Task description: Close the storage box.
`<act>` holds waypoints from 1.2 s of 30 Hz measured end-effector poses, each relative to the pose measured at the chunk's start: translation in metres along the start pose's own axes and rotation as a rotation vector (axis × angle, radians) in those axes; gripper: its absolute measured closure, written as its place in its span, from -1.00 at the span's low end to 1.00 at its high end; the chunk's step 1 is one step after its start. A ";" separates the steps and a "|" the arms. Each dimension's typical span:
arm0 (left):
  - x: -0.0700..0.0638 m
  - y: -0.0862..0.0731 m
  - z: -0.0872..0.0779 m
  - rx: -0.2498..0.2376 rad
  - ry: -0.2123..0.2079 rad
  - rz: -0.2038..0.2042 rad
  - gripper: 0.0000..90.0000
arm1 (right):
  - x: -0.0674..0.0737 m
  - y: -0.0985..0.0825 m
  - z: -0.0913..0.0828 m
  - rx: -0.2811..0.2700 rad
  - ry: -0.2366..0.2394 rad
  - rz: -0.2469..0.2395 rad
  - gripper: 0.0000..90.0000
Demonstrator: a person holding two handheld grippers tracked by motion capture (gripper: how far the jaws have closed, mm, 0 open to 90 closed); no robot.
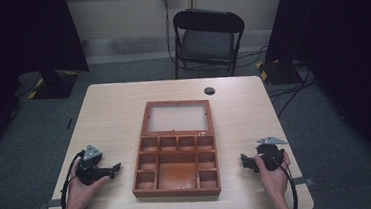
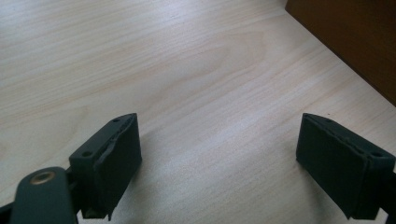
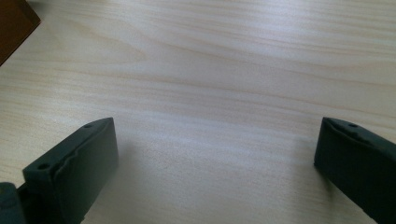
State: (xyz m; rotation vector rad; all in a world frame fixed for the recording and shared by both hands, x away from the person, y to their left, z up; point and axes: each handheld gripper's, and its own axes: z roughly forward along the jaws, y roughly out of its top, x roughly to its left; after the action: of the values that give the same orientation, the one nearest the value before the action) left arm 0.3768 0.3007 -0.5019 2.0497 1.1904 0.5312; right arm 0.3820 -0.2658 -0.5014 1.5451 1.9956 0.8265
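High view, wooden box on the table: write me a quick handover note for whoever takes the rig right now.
Left tongs: open, holding nothing, resting on the table left of the box.
Right tongs: open, holding nothing, on the table right of the box.
Box: mid-table, lid lying open toward the far side, compartments look empty.
Done: lid is open.
Left: neither tongs touch the box; whatever handling the box needs, likely shutting the lid, has not started.

Open wooden box (image 1: 176, 155) on table (image 1: 113, 110), claws either side
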 end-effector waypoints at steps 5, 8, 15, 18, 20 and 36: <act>0.000 0.001 0.000 0.008 -0.001 0.006 -0.65 | 0.000 0.000 0.000 0.001 -0.002 0.001 -1.00; -0.001 0.006 0.000 0.039 -0.009 0.006 -0.59 | 0.000 0.001 -0.002 0.008 -0.006 0.003 -0.84; -0.002 0.020 -0.001 0.023 -0.025 0.012 -0.53 | 0.000 0.009 -0.008 -0.025 0.000 0.038 -0.60; -0.002 0.039 0.003 -0.008 -0.048 -0.011 -0.50 | 0.003 0.023 -0.010 -0.043 0.024 0.038 -0.66; -0.002 0.043 0.003 -0.027 -0.058 -0.027 -0.50 | 0.007 0.032 -0.009 -0.050 0.047 0.024 -0.66; 0.002 0.091 0.013 -0.082 -0.105 -0.057 -0.53 | 0.045 0.096 0.004 -0.092 0.179 -0.068 -0.61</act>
State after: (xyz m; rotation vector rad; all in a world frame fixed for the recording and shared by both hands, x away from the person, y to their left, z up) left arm 0.4396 0.2673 -0.4433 1.9443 1.1432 0.4320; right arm 0.4392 -0.2045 -0.4360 1.3861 2.0909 1.0455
